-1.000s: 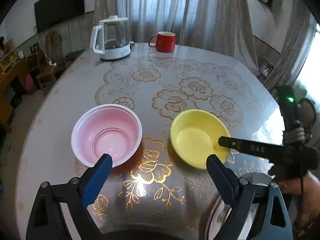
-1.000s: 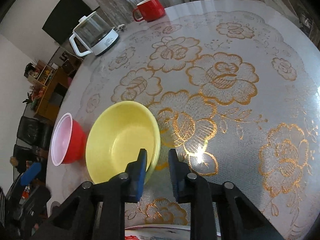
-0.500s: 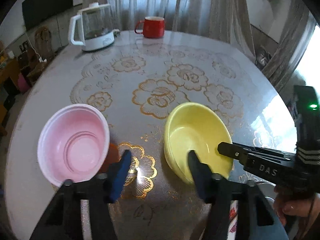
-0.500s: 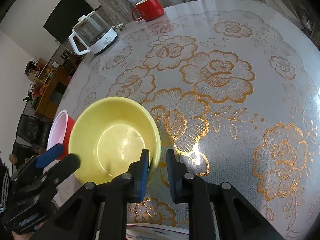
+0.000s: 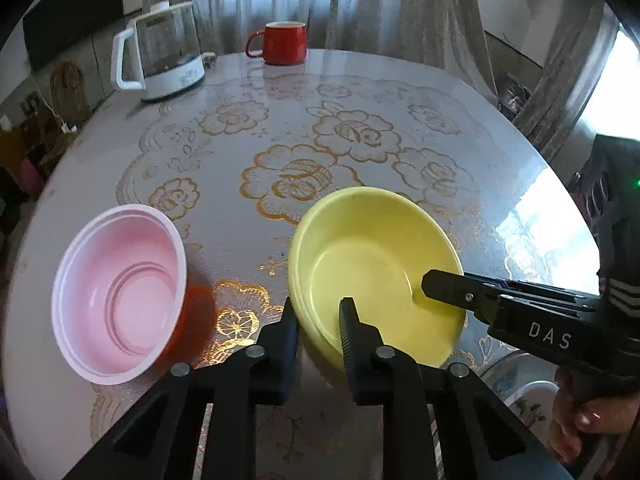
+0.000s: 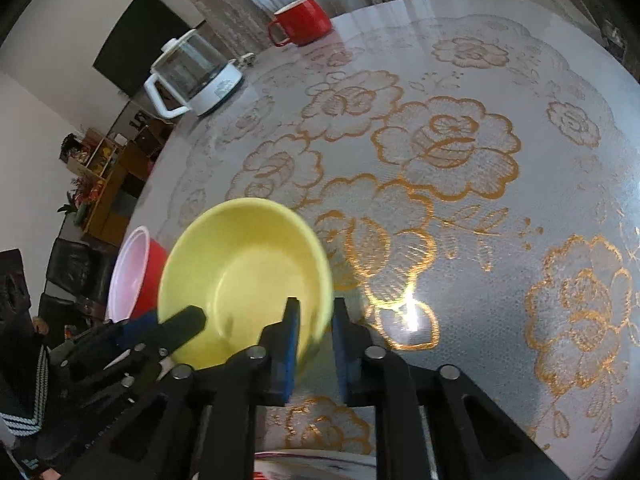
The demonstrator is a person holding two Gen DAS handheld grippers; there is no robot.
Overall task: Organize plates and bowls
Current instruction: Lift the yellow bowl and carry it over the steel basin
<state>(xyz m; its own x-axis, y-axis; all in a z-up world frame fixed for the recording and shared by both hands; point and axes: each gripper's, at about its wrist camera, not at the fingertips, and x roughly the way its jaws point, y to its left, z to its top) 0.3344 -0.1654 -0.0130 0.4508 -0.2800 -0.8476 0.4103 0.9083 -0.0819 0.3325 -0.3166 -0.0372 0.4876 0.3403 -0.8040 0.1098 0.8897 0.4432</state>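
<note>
The yellow bowl (image 5: 372, 280) sits on the bench (image 5: 360, 152), just beside the pink bowl (image 5: 120, 300). The left hand-held gripper (image 5: 318, 320) is closing its jaws on the yellow bowl's near rim. The right hand-held gripper (image 6: 314, 324) is clamped on the rim's other side. A red mug (image 5: 284, 42) and a kettle (image 5: 160, 60) stand far back.

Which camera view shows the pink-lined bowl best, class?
The left wrist view: the pink-lined bowl shows its whole rim and ridged inside. The right wrist view shows only its rim edge and red outside, partly hidden behind the yellow bowl.
</note>
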